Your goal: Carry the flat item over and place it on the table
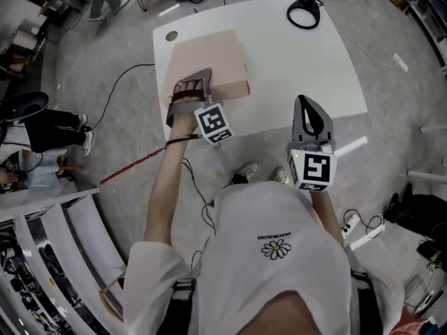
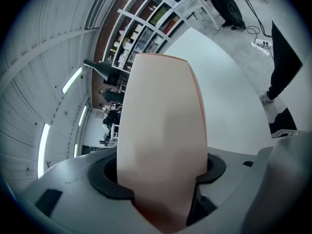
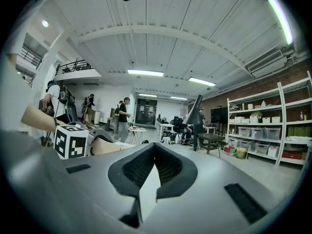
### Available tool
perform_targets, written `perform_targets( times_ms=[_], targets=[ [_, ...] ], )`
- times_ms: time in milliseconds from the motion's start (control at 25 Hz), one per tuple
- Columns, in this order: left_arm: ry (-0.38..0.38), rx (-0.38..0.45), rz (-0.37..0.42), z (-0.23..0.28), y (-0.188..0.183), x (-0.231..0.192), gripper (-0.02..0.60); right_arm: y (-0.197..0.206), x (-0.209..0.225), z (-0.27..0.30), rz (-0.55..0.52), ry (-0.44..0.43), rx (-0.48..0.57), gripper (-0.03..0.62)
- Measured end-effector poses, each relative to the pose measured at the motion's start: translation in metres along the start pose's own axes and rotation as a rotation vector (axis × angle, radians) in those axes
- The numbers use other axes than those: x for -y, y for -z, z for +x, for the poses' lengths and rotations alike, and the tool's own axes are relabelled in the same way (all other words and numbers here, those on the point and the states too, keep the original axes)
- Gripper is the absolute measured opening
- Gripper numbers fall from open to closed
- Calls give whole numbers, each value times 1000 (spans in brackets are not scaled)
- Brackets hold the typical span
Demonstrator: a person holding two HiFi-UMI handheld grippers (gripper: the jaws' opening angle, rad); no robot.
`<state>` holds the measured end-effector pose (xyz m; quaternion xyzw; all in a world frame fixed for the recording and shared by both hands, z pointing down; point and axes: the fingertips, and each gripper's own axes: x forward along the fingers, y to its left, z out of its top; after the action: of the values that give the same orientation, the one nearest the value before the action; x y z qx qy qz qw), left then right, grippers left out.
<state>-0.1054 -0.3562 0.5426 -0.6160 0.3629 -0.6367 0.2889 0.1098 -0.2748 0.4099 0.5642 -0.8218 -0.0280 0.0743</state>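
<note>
Lying on the left part of the white table (image 1: 293,61), the flat box (image 1: 213,58) has its near-left end inside the left gripper (image 1: 192,82). The head view shows only that gripper's back over the pale pink box. The left gripper view shows the grip itself: the jaws stand wide, with the box filling the space between them and a pad against each side. That view also takes in storage shelves (image 2: 146,28) beyond the table's far end, which the head view does not show. At the table's far edge, right of the box, lies a black ring-shaped object (image 1: 304,12). Further right, the right gripper (image 1: 307,105) hangs over the table's near edge, well apart from the box. Its own view shows its jaws closed tip to tip with nothing between them — only a sliver of white tabletop below.
</note>
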Motion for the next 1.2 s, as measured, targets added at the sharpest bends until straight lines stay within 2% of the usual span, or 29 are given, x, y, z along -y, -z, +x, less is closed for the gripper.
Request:
perform_targets(
  times_ms=[240, 480, 720, 1000, 1200],
  targets=[
    [148, 38, -27, -4, -9, 38, 375, 7, -3, -1, 1, -13, -17, 12],
    [247, 38, 7, -6, -13, 77, 412, 7, -10, -2, 3, -39, -33, 12],
    [266, 30, 17, -7, -12, 96, 421, 13, -15, -6, -3, -52, -59, 12],
    [339, 13, 25, 0, -16, 122, 425, 22, -11, -2, 0, -64, -80, 12],
    [351, 13, 19, 2, -14, 124, 423, 27, -10, -1, 14, -62, -102, 12]
  ],
)
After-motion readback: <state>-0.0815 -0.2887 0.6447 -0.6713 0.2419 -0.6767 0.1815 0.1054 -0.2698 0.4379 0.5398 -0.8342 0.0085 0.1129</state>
